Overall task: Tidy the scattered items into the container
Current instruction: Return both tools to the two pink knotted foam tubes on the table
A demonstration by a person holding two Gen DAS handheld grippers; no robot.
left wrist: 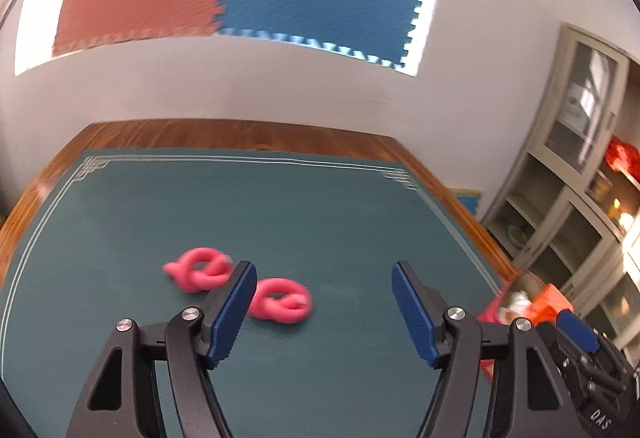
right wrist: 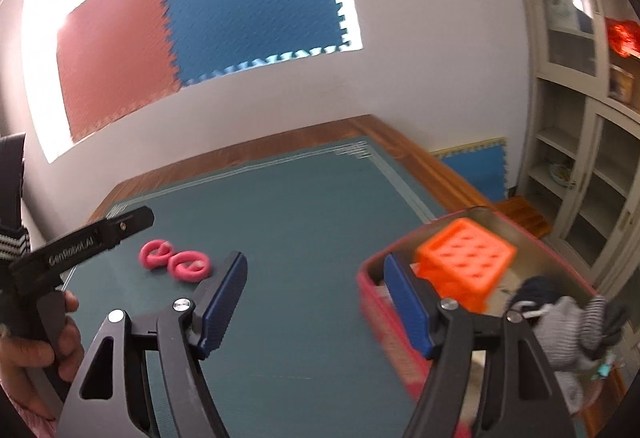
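Two pink ring-shaped items lie side by side on the green mat, one [left wrist: 202, 270] to the left and one [left wrist: 282, 300] partly behind a finger. My left gripper [left wrist: 323, 270] hangs open and empty just short of them. In the right wrist view the same pink rings [right wrist: 174, 260] lie far left. The pink container [right wrist: 384, 322] holds an orange perforated block [right wrist: 466, 258], a dark yarn ball [right wrist: 538, 288] and grey striped cloth [right wrist: 576, 330]. My right gripper [right wrist: 314, 260] is open and empty, with its right finger over the container's near corner.
The mat covers a wooden table [left wrist: 240, 134] against a white wall. A cabinet with shelves [right wrist: 576, 142] stands to the right. The container's pink edge [left wrist: 490, 312] shows at the table's right side. A hand [right wrist: 36, 354] holds the left tool at the left edge.
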